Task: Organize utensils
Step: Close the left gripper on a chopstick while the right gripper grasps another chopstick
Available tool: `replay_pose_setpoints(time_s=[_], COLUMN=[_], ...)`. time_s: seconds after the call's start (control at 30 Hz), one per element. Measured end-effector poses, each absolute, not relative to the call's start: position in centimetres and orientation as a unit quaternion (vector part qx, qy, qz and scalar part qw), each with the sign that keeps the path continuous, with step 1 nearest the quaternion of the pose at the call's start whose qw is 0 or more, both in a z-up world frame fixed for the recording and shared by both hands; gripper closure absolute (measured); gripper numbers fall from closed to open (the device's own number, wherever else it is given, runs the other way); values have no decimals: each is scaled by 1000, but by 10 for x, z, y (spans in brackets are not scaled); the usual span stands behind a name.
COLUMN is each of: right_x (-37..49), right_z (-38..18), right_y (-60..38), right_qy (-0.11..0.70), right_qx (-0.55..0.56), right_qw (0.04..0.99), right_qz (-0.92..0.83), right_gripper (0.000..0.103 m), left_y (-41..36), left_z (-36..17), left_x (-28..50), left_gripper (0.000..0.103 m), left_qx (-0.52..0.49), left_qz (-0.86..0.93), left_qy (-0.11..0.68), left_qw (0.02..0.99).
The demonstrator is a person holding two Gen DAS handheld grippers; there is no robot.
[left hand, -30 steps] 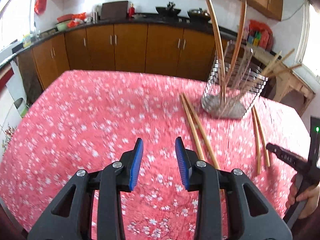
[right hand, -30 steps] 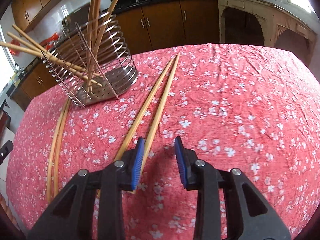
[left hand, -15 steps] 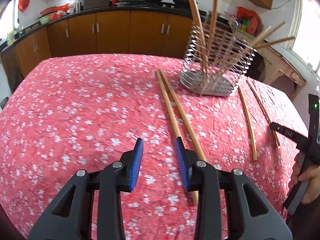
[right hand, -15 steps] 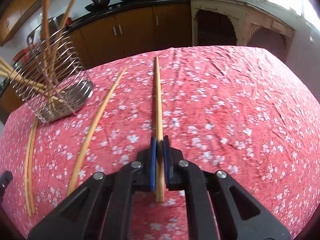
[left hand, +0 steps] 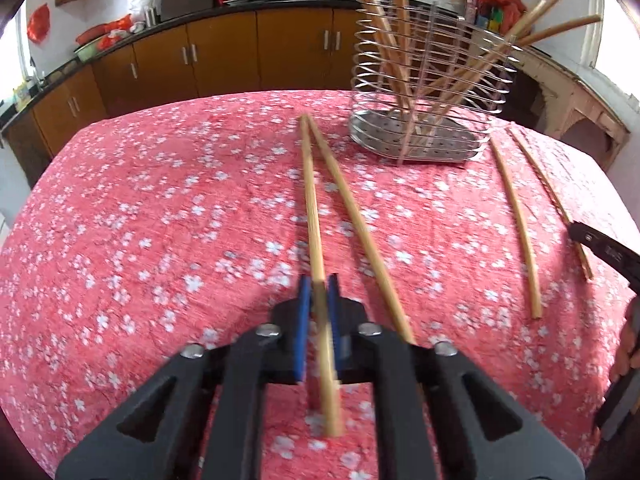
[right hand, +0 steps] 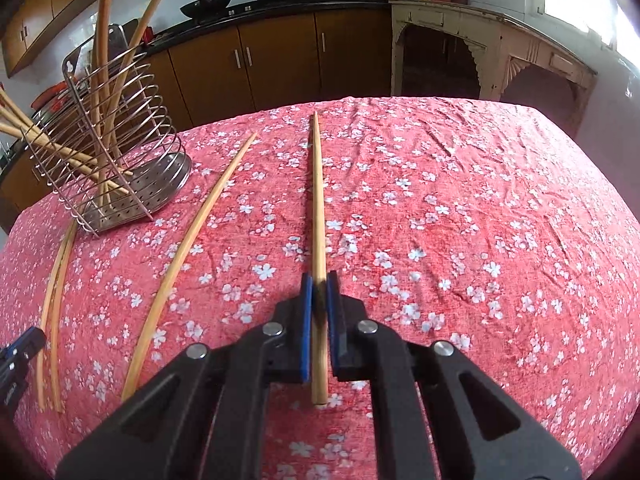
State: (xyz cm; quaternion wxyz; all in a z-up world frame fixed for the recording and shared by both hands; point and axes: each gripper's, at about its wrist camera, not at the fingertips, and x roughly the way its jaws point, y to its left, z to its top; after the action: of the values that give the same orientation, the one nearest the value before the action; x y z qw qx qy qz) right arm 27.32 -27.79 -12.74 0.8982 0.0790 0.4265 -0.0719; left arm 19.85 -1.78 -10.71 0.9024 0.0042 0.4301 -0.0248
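Observation:
In the left wrist view my left gripper (left hand: 319, 284) has its jaws closing on the near end of a wooden chopstick (left hand: 310, 200), blue pads pressing its sides. A second chopstick (left hand: 356, 232) lies just to its right on the cloth. In the right wrist view my right gripper (right hand: 319, 280) is shut on another chopstick (right hand: 317, 192), which points away across the table. One loose chopstick (right hand: 196, 224) lies to its left. The wire utensil holder (left hand: 430, 80) (right hand: 116, 148) stands at the far side with several chopsticks leaning in it.
A red flowered cloth (right hand: 480, 220) covers the table. Two more chopsticks (left hand: 516, 224) lie right of the holder in the left view. A thin pair (right hand: 56, 280) lies at the left edge in the right view. Wooden cabinets (left hand: 224, 52) stand behind.
Left gripper moved forward and down, then closed on the left chopstick of the pair. Right gripper closed on its chopstick between the two earlier frames and stays shut on it.

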Motion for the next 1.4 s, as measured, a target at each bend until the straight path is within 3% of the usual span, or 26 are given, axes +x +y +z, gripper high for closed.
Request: replay_pose_setpoints(time_s=[0.23, 1.4], right_x=[263, 252], right_z=[-127, -125], right_y=[-272, -266], right_qy=[428, 432], right_qx=[69, 36], right_qw=[900, 899], right_qz=[-53, -64], right_gripper=[95, 94], left_y=[16, 22], left_z=[-106, -107], left_x=[208, 208], left_gripper=[96, 95], left_qx=[-6, -12], left_qz=[23, 16], left_qy=[428, 428], left_qw=[904, 904])
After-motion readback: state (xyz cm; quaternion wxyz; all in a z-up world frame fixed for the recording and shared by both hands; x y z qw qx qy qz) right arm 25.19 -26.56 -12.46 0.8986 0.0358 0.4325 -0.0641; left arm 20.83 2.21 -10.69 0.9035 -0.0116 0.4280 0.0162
